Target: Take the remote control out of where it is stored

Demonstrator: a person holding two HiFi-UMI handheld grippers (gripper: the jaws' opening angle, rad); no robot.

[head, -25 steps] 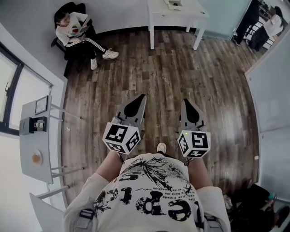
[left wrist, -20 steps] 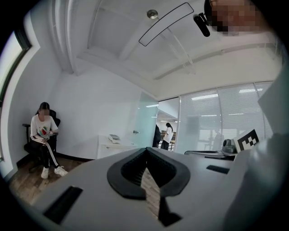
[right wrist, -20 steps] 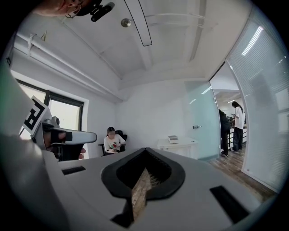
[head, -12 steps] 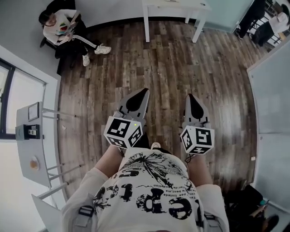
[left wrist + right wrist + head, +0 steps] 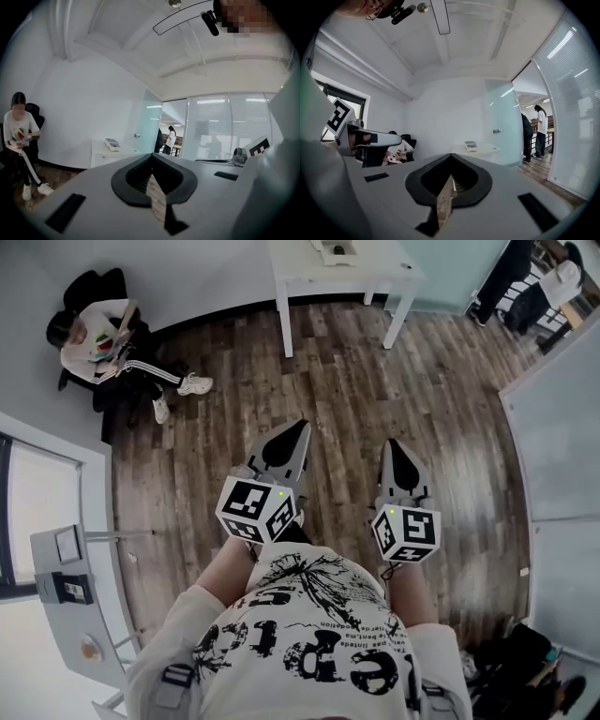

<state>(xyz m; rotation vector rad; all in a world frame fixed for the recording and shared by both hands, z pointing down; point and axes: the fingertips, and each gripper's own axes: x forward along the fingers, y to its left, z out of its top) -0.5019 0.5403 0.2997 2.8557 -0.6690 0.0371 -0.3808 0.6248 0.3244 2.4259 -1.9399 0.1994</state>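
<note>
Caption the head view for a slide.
Head view: left tongs and right tongs, both shut and empty, held over the wood floor toward a white table.

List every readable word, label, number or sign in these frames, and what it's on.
No text here reads with confidence.
Shirt: large black lettering and smaller print lines, too warped to read.
Left gripper and right gripper: the cubes carry square marker patterns only, with no letters or digits.
Device on the white table: any label is too small to read.
</note>
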